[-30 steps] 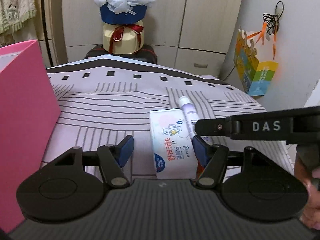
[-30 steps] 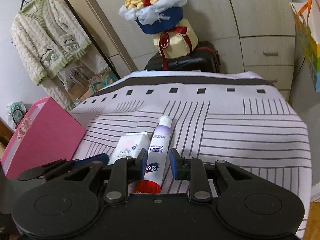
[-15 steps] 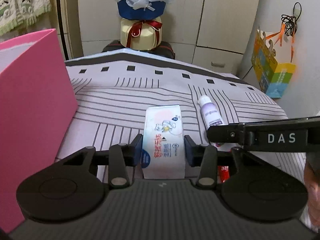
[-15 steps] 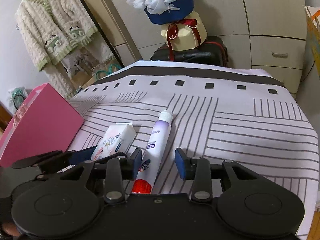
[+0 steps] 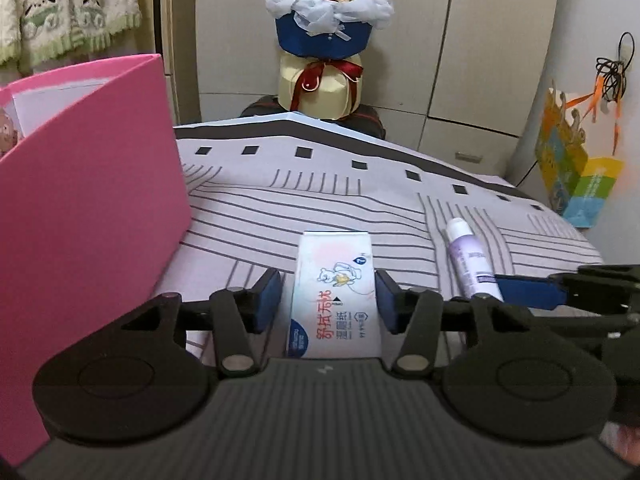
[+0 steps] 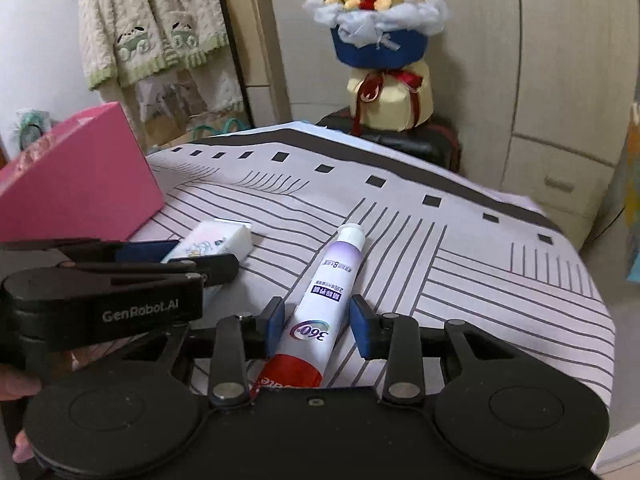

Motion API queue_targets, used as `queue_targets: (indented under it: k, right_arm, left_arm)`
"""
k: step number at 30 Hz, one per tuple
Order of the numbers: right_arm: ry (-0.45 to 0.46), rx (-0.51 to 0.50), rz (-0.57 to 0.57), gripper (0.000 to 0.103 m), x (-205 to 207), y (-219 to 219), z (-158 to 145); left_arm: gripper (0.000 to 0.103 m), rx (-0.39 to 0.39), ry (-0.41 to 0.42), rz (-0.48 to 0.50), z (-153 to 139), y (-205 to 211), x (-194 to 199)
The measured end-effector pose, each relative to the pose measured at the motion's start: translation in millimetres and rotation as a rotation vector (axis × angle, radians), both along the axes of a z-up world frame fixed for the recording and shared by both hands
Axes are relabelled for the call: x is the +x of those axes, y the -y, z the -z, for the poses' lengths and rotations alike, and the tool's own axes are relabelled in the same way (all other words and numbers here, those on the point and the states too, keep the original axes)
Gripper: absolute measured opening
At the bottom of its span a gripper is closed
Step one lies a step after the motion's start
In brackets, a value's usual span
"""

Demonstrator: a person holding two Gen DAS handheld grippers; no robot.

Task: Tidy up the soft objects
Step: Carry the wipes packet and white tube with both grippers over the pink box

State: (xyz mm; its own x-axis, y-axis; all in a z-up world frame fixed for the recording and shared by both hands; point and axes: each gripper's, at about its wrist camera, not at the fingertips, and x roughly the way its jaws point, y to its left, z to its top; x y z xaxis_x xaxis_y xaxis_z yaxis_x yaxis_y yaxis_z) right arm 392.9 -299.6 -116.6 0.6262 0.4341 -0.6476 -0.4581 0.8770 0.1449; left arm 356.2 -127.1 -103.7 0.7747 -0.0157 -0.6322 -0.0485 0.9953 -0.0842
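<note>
A white wet-wipes pack lies flat on the striped cloth, between the fingers of my left gripper. The jaws stand open, with a small gap on each side of the pack. A purple and white tube with a red end lies to its right, between the fingers of my right gripper, which is open with gaps on both sides. The tube shows in the left wrist view, and the pack shows in the right wrist view. The left gripper's body shows at the left of the right wrist view.
A tall pink box stands at the left of the table. A flower bouquet sits on a dark case beyond the far edge. A colourful bag hangs at the right. The table edge drops off at the right.
Both grippers have moved forward and lower along their objects. The left jaws have closed in nearer the wipes pack. The right jaws opened from their tighter stance a second ago.
</note>
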Motion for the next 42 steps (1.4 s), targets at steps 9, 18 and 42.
queue_targets:
  k: [9,18,42]
  right_arm:
    - [0.061,-0.012,0.084,0.028,-22,-4,-7]
    - [0.062,0.073,0.173,0.028,-65,5,-20]
    - [0.084,0.163,0.309,0.029,-218,-5,-36]
  left_arm:
    - [0.038,-0.025,-0.018,0.033,-4,-4,-5]
    - [0.038,-0.069,0.025,0.098,-20,-7,-39]
    - [0.038,-0.122,0.049,0.318,-44,-44,-166]
